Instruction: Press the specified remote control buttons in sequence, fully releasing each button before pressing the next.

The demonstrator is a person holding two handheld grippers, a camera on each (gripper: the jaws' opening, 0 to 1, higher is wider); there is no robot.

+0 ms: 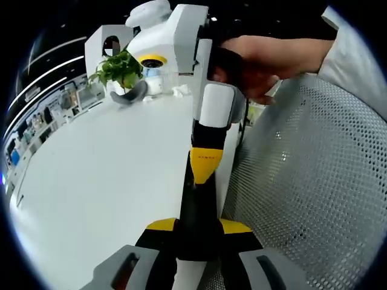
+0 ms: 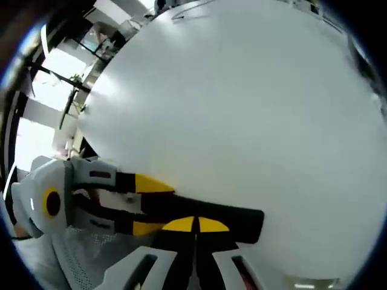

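A long black remote point(image 1: 198, 208) is held out over the edge of the white table point(image 1: 103, 181), with my left gripper point(image 1: 199, 226) shut on its near end. My right gripper point(image 1: 205, 163) comes down from above in a person's hand point(image 1: 260, 60), its yellow tips together and meeting the remote's far part. In the right gripper view the remote point(image 2: 242, 219) lies crosswise. There my right gripper point(image 2: 195, 225) is shut with its tips against the remote's edge. My left gripper point(image 2: 164, 207) clamps it from the left. The buttons are hidden.
A grey mesh chair back point(image 1: 314, 181) stands close on the right of the table edge. At the table's far end are a potted plant point(image 1: 121, 69), a grey curved object point(image 1: 133, 96) and a white device with a yellow ring point(image 1: 151, 60).
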